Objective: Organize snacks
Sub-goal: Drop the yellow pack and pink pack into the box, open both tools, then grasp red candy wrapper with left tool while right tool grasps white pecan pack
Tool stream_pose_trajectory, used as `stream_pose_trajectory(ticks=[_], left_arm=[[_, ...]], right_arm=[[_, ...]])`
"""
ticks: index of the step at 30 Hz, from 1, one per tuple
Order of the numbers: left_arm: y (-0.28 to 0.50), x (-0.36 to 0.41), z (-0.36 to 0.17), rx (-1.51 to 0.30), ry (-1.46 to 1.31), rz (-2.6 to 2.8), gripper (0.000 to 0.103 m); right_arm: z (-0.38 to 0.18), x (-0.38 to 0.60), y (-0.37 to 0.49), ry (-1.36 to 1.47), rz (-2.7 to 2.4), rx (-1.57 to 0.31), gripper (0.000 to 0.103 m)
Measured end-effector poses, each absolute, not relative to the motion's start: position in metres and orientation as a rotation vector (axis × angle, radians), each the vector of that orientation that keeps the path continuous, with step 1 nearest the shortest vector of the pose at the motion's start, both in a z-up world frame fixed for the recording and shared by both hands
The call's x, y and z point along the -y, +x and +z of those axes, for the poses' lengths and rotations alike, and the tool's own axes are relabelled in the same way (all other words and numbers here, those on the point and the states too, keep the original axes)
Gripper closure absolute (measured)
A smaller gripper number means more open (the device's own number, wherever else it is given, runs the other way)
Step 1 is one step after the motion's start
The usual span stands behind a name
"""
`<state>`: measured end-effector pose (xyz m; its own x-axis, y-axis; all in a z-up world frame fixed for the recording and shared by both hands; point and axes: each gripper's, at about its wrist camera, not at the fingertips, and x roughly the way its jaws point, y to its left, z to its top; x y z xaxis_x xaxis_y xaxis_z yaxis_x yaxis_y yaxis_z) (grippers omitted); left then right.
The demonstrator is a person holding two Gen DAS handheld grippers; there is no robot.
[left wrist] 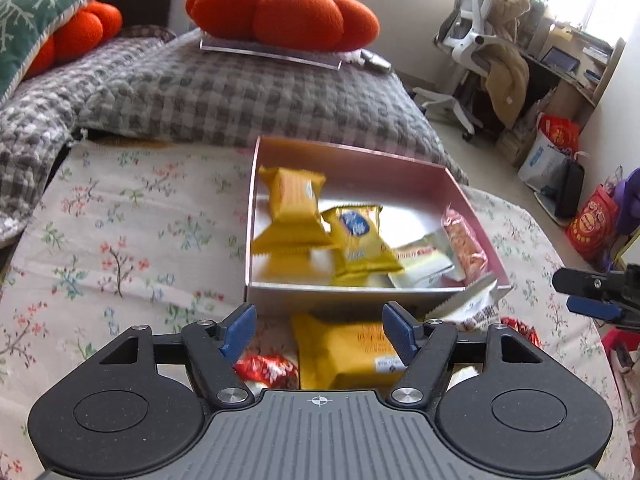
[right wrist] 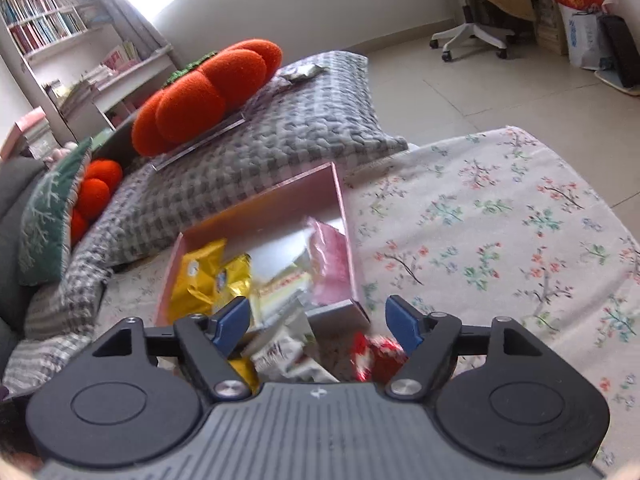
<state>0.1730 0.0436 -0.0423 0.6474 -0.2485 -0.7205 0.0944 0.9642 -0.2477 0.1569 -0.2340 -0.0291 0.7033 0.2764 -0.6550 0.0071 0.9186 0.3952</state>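
At the lower left of the left wrist view, a red wrapped candy [left wrist: 267, 369] lay on the floral cloth [left wrist: 120, 248] just inside the left blue finger. The left gripper [left wrist: 319, 330] hovered with its jaws spread wide and holding nothing. Between them, low in the frame, sat a yellow biscuit packet [left wrist: 344, 354], still outside the pink box [left wrist: 320, 299] and just beside its near wall. Above it, in the centre, the box already held blurred yellow packets [left wrist: 294, 208], a pale wafer bar [left wrist: 420, 264] and a pink-orange bar [left wrist: 466, 242]. A silver-edged packet [left wrist: 468, 304] leaned against the box's near right corner. At the right edge the right gripper [left wrist: 592, 304] showed.

The step in hand looked to be picking up the yellow biscuit packet. To do it well, the jaws should descend straddling its short sides and close on the middle, since the soft wrapper would likely slip or crumple if pinched at a sealed end. The lift would need to clear the near wall before release over the emptier far side.

In the right wrist view, the box sat centre left. The right gripper's jaws were likewise spread and empty over a white packet [right wrist: 276, 350] and another red candy [right wrist: 378, 354] at lower centre. Both were loose on the cloth, so they should be taken one at a time.
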Motion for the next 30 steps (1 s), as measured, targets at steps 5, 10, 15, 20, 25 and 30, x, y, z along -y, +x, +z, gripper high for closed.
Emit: stream_pose_trajectory(ticks=[5,10,15,20,25,30], left_arm=[[0.172,-0.045,-0.046,-0.874,-0.18,-0.196,0.03],[0.171,-0.055,-0.058,-0.917,-0.175,-0.148,0.029],[0.171,-0.052,-0.069,-0.955,-0.157,-0.145,0.029],[0.173,-0.06,-0.078,-0.982,-0.201,-0.125,0.029],[0.174,-0.063,-0.08,-0.983,-0.242,-0.127,0.029],[0.173,-0.061,-0.081,-0.976,-0.232,-0.133,0.029]], right_arm=[[-0.036,0.229,0.152,0.386,0.19,-0.821,0.028],[-0.036,0.22,0.152,0.328,0.187,-0.829,0.026],[-0.04,0.214,0.15,0.299,0.199,-0.847,0.021],[-0.047,0.212,0.151,0.285,0.185,-0.865,0.018],[-0.056,0.203,0.153,0.255,0.195,-0.889,0.018],[-0.057,0.194,0.152,0.233,0.222,-0.887,0.018]])
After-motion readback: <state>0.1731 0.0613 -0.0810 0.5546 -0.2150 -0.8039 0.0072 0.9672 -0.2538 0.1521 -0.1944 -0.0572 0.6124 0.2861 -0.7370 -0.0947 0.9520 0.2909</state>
